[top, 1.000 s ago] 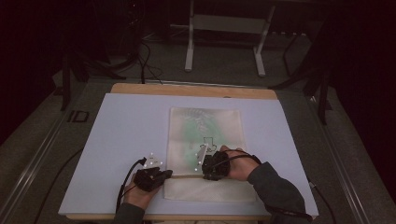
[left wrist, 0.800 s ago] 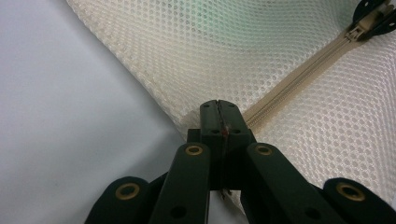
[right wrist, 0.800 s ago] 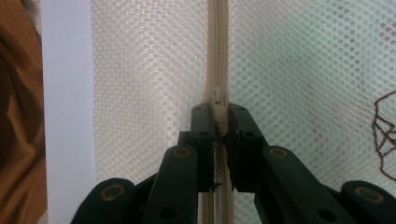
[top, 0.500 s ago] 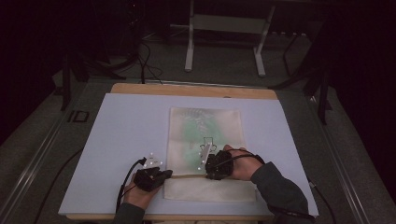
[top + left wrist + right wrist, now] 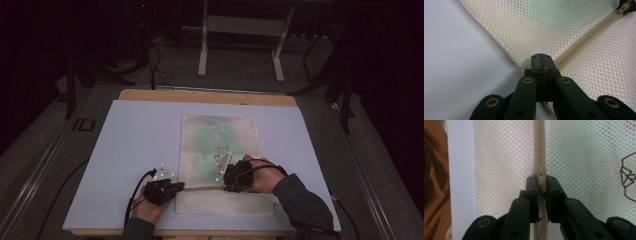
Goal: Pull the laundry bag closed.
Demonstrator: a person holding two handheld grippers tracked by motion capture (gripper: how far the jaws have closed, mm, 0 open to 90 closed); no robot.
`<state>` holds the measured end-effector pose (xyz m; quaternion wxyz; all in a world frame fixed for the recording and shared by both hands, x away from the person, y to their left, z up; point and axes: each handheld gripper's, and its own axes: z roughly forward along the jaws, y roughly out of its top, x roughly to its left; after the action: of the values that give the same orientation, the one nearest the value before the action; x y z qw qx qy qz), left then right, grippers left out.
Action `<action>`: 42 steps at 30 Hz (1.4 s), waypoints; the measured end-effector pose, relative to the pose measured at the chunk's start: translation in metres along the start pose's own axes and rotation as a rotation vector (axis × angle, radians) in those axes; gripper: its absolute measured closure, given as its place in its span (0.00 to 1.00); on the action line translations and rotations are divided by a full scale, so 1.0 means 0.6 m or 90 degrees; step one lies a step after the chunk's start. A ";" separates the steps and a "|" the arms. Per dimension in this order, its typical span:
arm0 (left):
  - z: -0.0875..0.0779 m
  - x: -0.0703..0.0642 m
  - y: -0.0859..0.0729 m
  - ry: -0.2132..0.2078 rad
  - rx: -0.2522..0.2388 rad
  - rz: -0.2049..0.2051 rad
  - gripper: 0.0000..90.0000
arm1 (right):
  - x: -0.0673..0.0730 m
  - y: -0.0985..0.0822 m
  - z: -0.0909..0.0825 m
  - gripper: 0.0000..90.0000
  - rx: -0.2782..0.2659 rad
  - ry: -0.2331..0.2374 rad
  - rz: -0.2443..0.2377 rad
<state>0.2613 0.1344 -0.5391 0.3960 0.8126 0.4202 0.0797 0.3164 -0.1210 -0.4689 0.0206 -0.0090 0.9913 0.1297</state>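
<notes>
- A dark room surrounds a table (image 5: pixel 150 95) with a wooden edge, topped by a pale lavender sheet (image 5: pixel 135 145); beyond its far side stand the pale legs of a metal frame (image 5: pixel 202 45) on a grey floor, with cables lying near them.
- A white mesh zip bag (image 5: pixel 220 137) lies flat on the sheet, a little right of the middle and reaching toward the near edge; something green shows through the netting in its far part, and a dark outlined drawing sits on its right side.
- A beige zipper (image 5: pixel 584 42) crosses the bag near its near end, running between the two grippers.
- The right gripper (image 5: pixel 541 183) has its jaws pinched on the zipper slider (image 5: pixel 541 178), the zipper tape running straight ahead from the tips in the right gripper view; in the high view it sits on the bag's right part, held by a hand with a dark sleeve.
- The left gripper (image 5: pixel 541 62) has its jaws pressed together on the bag's corner at the zipper's end, with only a thin line between them; in the high view it sits at the bag's near-left edge.
- A black cable (image 5: pixel 132 192) curls from the left gripper over the sheet.
- In the right gripper view, brown wood shows past the sheet's edge.
</notes>
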 end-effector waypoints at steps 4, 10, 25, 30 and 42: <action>0.000 0.000 0.000 0.000 0.001 0.002 0.99 | -0.001 -0.002 0.001 0.91 0.003 0.005 0.001; 0.000 0.000 0.000 0.000 0.001 0.001 0.99 | -0.001 -0.010 -0.002 0.91 0.004 0.004 0.005; 0.000 0.000 0.000 -0.001 0.000 0.001 0.99 | -0.003 -0.028 -0.005 0.91 0.002 0.006 0.017; 0.000 0.000 0.000 -0.001 0.000 0.001 0.99 | -0.003 -0.034 -0.006 0.91 -0.002 0.010 0.022; 0.000 0.000 0.000 0.001 0.002 0.002 0.99 | -0.003 -0.043 -0.010 0.91 -0.007 0.011 0.028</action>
<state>0.2611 0.1343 -0.5390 0.3943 0.8138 0.4192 0.0807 0.3183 -0.1472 -0.4699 0.0088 0.0116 0.9907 0.1356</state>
